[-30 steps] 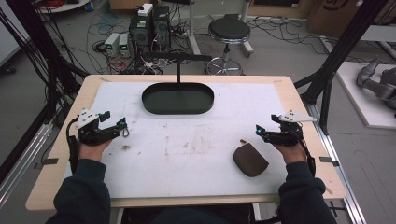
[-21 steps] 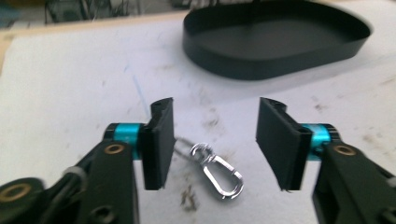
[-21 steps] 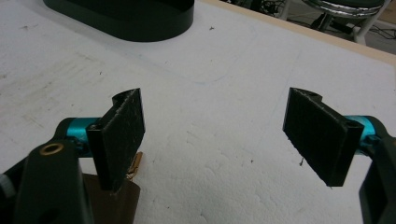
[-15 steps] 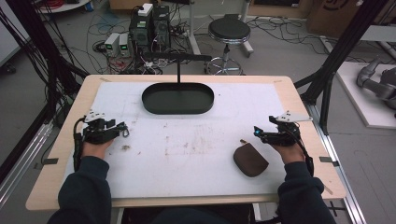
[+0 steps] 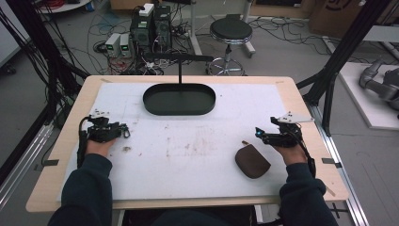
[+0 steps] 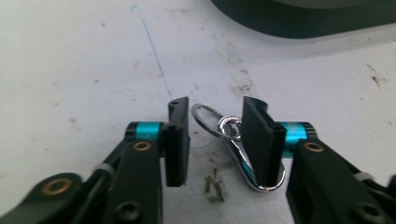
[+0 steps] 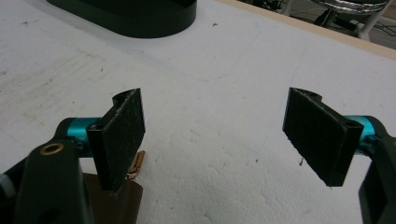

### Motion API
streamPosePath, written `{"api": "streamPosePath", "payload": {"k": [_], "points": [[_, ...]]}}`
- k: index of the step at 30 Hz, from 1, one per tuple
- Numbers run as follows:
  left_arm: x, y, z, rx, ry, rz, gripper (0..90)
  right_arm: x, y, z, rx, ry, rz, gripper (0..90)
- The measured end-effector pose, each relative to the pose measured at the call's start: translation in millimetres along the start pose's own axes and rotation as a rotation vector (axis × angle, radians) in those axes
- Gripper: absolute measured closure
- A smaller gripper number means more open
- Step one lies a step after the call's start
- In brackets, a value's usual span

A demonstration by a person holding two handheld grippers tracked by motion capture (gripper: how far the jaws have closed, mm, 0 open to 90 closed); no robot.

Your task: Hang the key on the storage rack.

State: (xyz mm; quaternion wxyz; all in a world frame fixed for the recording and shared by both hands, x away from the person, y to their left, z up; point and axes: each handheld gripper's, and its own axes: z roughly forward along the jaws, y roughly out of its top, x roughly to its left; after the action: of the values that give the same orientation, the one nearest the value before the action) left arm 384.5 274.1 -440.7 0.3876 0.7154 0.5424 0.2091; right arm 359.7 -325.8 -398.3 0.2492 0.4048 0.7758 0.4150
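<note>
A silver metal key clip (image 6: 233, 149) with a small ring lies flat on the white table cover. My left gripper (image 6: 215, 135) straddles it at the table's left (image 5: 123, 132). Its jaws have just been closing and the pads (image 6: 176, 140) stand close on either side of the clip, with a thin gap still showing at the left pad. At the table's right, my right gripper (image 5: 259, 134) stands wide open (image 7: 215, 135) with nothing between its pads. A brown leather pouch (image 5: 251, 161) lies just in front of and below it, its zip corner under the left pad (image 7: 116, 200).
A black oval tray (image 5: 150, 106) stands at the back middle of the table, with a black stand behind it. Brown stains mark the white cover (image 5: 197, 146) near the middle. A stool and cables lie on the floor beyond the far edge.
My left gripper has sunk a little toward the table and its jaws have narrowed around the clip. The right gripper and the pouch have kept still.
</note>
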Motion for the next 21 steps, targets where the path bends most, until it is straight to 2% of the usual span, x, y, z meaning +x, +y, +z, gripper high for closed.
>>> {"api": "streamPosePath", "payload": {"k": [1,6,11,14,17,18,19,21], "points": [[-1.0,0.2,1.0,0.012,-0.008,0.009,72.7,-0.4,-0.2,-0.1,0.003,-0.001,0.002,21.3],[1.0,-0.5,1.1,0.026,-0.016,0.009,85.0,-0.6,-0.2,-0.2,0.002,-0.001,0.006,21.3],[1.5,-0.6,2.4,0.025,-0.026,0.013,85.7,0.4,-0.1,0.2,0.003,0.003,0.003,21.3],[-0.3,-0.5,3.3,0.025,-0.031,0.042,84.8,0.4,-0.1,0.4,0.005,0.002,0.002,21.4],[-3.5,0.6,4.3,0.025,-0.017,0.077,86.5,0.2,-0.1,0.9,0.007,0.000,-0.005,21.4],[-3.5,0.6,4.3,0.025,-0.017,0.077,86.8,0.2,-0.1,0.9,0.007,0.000,-0.005,21.4],[-5.4,2.5,4.3,0.040,-0.019,0.095,87.5,0.6,0.0,0.9,0.008,0.002,-0.007,21.5],[-6.7,3.3,4.4,0.044,-0.014,0.104,87.8,0.6,0.0,0.8,0.006,0.001,-0.008,21.5]]}}
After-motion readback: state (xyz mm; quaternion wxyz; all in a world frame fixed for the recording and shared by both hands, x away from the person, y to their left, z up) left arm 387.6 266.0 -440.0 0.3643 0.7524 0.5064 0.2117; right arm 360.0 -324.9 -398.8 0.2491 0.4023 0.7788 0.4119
